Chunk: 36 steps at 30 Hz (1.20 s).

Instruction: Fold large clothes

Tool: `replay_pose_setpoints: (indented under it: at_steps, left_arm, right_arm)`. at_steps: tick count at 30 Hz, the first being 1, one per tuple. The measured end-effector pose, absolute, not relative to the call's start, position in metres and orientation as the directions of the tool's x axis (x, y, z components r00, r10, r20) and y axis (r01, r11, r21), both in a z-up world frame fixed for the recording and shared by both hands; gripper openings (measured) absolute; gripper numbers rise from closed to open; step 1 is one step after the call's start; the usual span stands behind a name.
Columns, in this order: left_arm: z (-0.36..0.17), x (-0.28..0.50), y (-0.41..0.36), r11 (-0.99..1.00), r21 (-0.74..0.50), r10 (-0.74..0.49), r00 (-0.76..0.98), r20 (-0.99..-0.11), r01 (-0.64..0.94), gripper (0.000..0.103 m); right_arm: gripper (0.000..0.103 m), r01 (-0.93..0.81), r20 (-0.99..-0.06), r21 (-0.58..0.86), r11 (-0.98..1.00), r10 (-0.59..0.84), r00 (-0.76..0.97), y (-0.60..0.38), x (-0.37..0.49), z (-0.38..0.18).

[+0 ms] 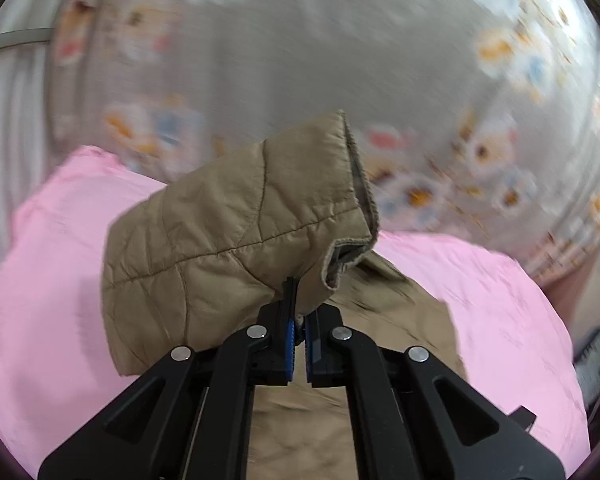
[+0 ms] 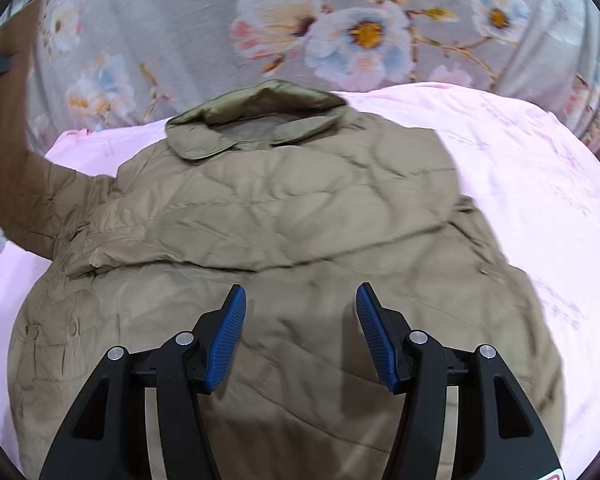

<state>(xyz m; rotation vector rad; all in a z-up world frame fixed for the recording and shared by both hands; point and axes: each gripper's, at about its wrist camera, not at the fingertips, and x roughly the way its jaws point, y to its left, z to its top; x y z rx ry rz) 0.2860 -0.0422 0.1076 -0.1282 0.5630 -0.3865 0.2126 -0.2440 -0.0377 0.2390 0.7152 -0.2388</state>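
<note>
A tan quilted jacket [image 2: 292,216] lies spread on a pink sheet [image 2: 540,200], collar [image 2: 256,120] at the far side. My left gripper [image 1: 299,320] is shut on the jacket's sleeve [image 1: 240,216] near the cuff and holds it lifted above the jacket body [image 1: 380,304]. In the right wrist view the same sleeve [image 2: 24,184] rises up at the far left. My right gripper [image 2: 300,300] is open and empty, hovering over the lower middle of the jacket.
A grey floral bedcover [image 2: 360,28] lies beyond the pink sheet [image 1: 60,280]. Dark objects [image 1: 598,360] stand at the right edge of the left wrist view. The left wrist view is motion blurred.
</note>
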Motion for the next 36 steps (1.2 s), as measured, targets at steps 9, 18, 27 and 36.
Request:
replay_pose_setpoints:
  at_steps: [9, 18, 27, 36]
  left_arm:
    - [0.013, 0.288, -0.123, 0.885, -0.339, -0.466, 0.584, -0.664, 0.32, 0.07]
    - [-0.017, 0.331, 0.02, 0.855, -0.518, -0.414, 0.636, -0.651, 0.027, 0.083]
    - [-0.051, 0.367, 0.109, 0.717, -0.678, -0.458, 0.625, -0.633, -0.161, 0.082]
    - [-0.059, 0.388, 0.099, 0.692, -0.703, -0.497, 0.598, -0.629, -0.164, 0.076]
  right_arm:
    - [0.058, 0.347, -0.678, 0.194, 0.918, -0.13, 0.724, -0.296, 0.169, -0.046]
    - [0.063, 0.246, -0.653, 0.373, 0.895, 0.065, 0.755, -0.318, 0.203, -0.032]
    - [0.063, 0.199, -0.709, 0.436, 0.878, 0.199, 0.676, -0.291, 0.278, -0.052]
    - [0.002, 0.169, -0.605, 0.244, 0.955, 0.014, 0.796, -0.283, 0.282, 0.017]
